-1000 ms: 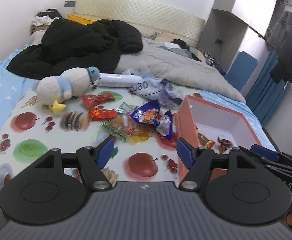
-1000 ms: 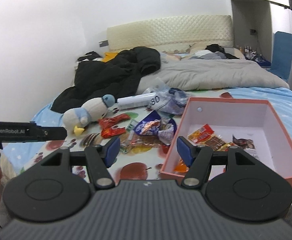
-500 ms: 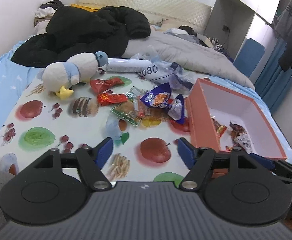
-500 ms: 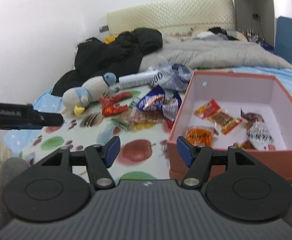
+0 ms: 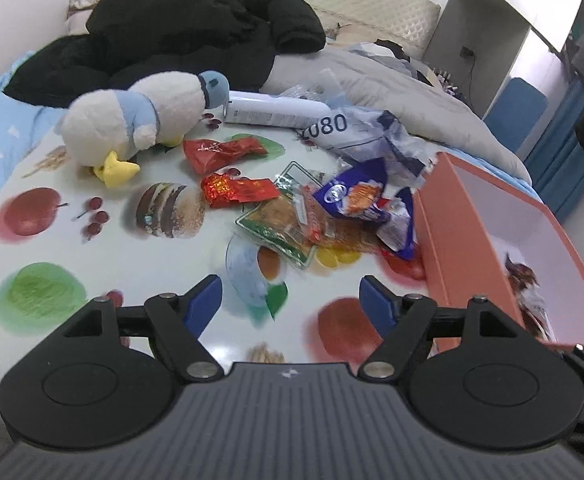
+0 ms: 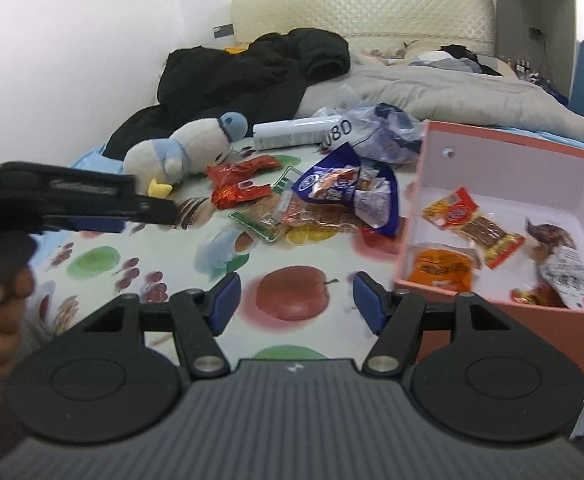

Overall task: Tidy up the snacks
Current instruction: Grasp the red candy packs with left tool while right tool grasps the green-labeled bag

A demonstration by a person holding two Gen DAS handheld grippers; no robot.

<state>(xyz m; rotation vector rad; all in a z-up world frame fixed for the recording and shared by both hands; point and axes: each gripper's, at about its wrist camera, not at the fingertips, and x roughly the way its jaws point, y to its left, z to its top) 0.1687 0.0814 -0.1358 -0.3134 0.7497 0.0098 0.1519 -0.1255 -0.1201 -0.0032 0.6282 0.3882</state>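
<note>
A pile of snack packets lies on the fruit-print cloth (image 5: 44,240): two red packets (image 5: 238,190), a clear green-edged packet (image 5: 276,226) and a blue bag (image 5: 352,196). The pile also shows in the right wrist view (image 6: 332,188). A pink box (image 6: 504,184) on the right holds several packets (image 6: 472,228). My left gripper (image 5: 290,300) is open and empty, short of the pile. My right gripper (image 6: 296,296) is open and empty over a printed apple, left of the box's near corner.
A plush penguin (image 5: 140,120) lies left of the pile. A white tube (image 5: 276,110) and a crumpled plastic bag (image 5: 372,136) lie behind it. A black jacket (image 5: 188,40) and grey duvet (image 6: 452,92) cover the bed beyond. The left gripper's body (image 6: 72,200) crosses the right view.
Both grippers have moved forward and lower toward the snack pile and the box. Their jaws have stayed open.
</note>
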